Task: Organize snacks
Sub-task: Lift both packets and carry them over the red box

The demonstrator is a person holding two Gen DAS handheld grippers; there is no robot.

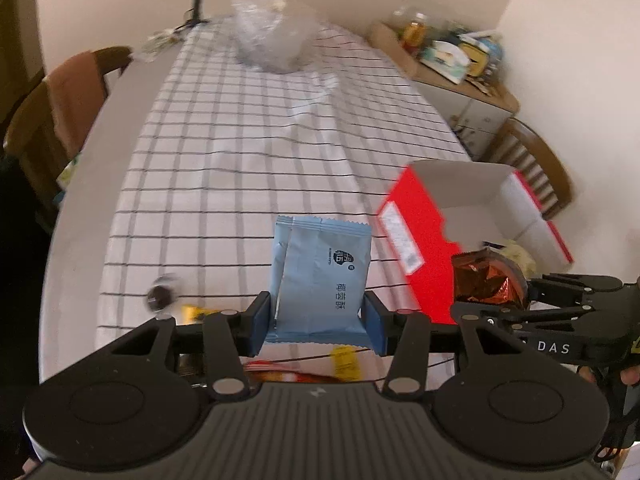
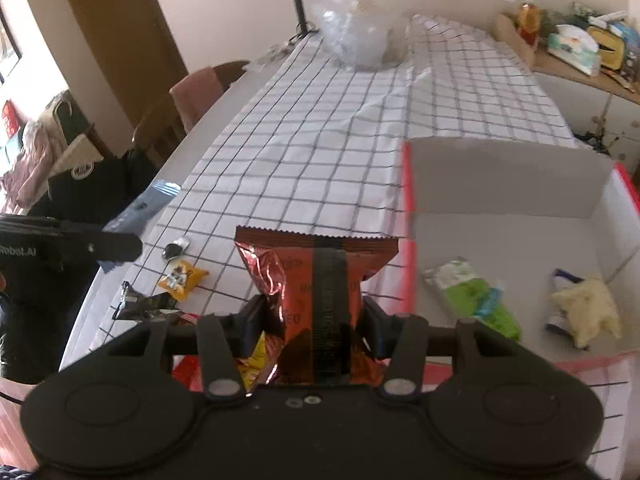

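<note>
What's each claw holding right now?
Left gripper: shut on a light blue snack packet.
Right gripper: shut on a copper-red foil snack packet.

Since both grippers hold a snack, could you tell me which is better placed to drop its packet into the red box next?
Probably the right gripper: its copper foil packet hangs beside the red box rim.

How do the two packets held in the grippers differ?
The blue packet in the left gripper is pale, matte and flat; the red foil packet in the right gripper is shiny, crinkled and puffier, with a dark seam strip showing. Both are sealed, stand upright and are clamped near the bottom.
</note>
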